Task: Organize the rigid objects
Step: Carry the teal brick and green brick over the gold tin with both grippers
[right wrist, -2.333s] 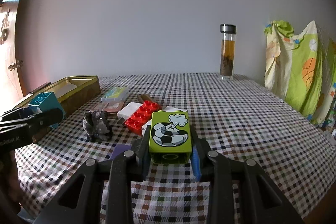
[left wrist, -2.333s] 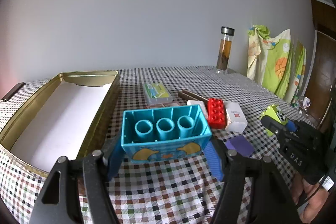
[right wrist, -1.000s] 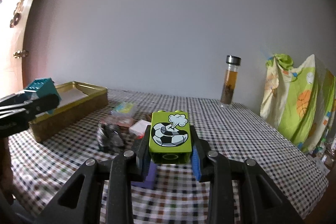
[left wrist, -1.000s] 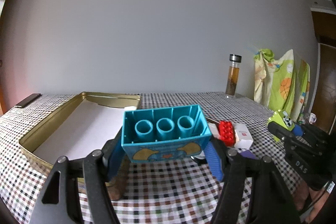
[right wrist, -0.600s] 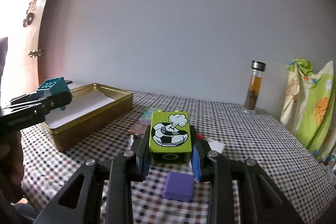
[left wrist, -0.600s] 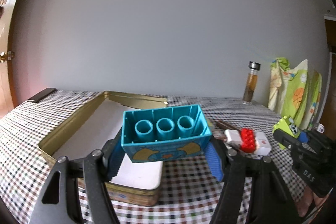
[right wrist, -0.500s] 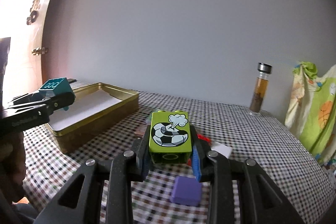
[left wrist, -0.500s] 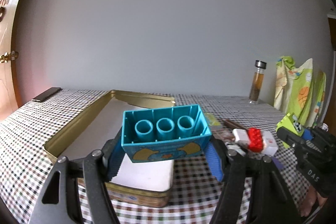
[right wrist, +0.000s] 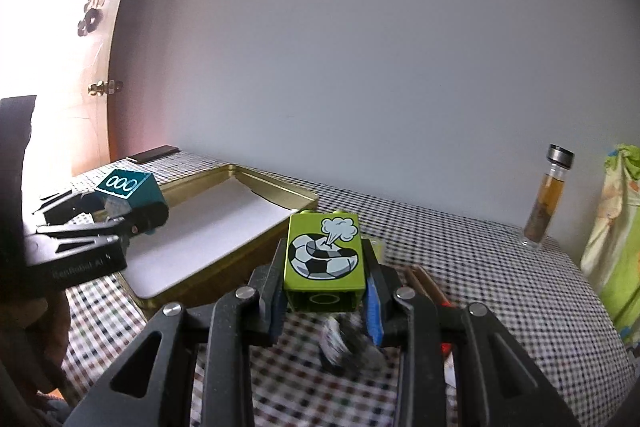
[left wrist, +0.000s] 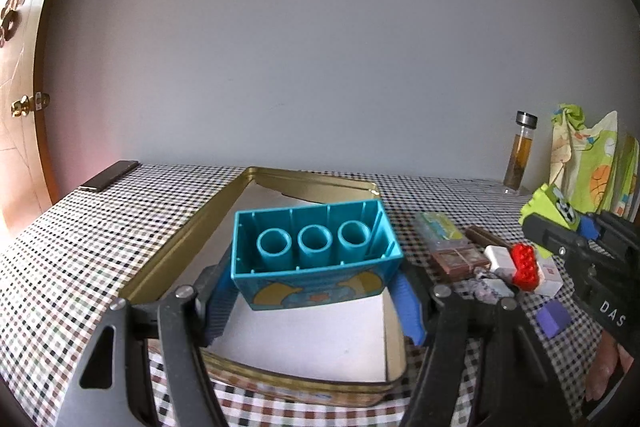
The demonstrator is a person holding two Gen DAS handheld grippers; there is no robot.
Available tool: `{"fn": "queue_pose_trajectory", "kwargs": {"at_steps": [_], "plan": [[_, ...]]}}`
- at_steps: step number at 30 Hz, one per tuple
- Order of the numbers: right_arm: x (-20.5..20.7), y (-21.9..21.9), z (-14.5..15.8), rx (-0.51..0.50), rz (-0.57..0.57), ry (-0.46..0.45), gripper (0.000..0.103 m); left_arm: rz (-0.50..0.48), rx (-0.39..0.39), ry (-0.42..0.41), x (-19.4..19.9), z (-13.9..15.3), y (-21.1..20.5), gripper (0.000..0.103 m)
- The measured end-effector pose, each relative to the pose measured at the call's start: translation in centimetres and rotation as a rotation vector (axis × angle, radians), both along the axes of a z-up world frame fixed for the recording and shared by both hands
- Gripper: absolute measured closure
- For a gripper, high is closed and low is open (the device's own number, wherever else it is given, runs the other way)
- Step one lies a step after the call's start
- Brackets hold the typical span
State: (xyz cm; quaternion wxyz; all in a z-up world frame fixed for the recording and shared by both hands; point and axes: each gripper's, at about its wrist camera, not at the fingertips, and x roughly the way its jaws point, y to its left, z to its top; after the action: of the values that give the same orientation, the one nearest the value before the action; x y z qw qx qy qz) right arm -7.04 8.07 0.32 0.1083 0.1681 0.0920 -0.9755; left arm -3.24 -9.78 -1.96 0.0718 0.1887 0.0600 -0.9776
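My left gripper (left wrist: 316,291) is shut on a teal toy brick (left wrist: 316,259), hollow underside facing the camera, held over the near end of an open gold tin (left wrist: 208,227) with a white lining. My right gripper (right wrist: 326,303) is shut on a lime-green brick with a football picture (right wrist: 324,259), held above the table just right of the tin (right wrist: 276,195). The right gripper and green brick also show in the left wrist view (left wrist: 556,211). The left gripper and teal brick show in the right wrist view (right wrist: 128,191).
On the checked tablecloth (left wrist: 80,247) right of the tin lie a red brick (left wrist: 524,267), white blocks (left wrist: 498,257), a brown flat piece (left wrist: 460,259), a purple square (left wrist: 554,319) and a pale card pack (left wrist: 438,229). A glass bottle (right wrist: 548,203) stands at the back right. A dark phone (left wrist: 108,175) lies far left.
Both grippers have swung left with their bricks. The teal brick is now over the tin's near end, and the green brick has come close to the tin's right side.
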Motion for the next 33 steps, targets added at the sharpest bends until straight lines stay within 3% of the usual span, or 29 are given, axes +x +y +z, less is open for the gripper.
{"fn": "queue_pose_trajectory", "kwargs": {"at_steps": [20, 33], "plan": [[-4.0, -5.4, 0.5, 0.038, 0.101, -0.054, 0.069, 0.033, -0.022, -0.058, -1.9, -0.7, -2.9, 0.035], [-9.2, -8.8, 0.5, 0.055, 0.139, -0.130, 0.069, 0.053, -0.017, -0.139, -4.2, -0.1, -5.7, 0.035]]}}
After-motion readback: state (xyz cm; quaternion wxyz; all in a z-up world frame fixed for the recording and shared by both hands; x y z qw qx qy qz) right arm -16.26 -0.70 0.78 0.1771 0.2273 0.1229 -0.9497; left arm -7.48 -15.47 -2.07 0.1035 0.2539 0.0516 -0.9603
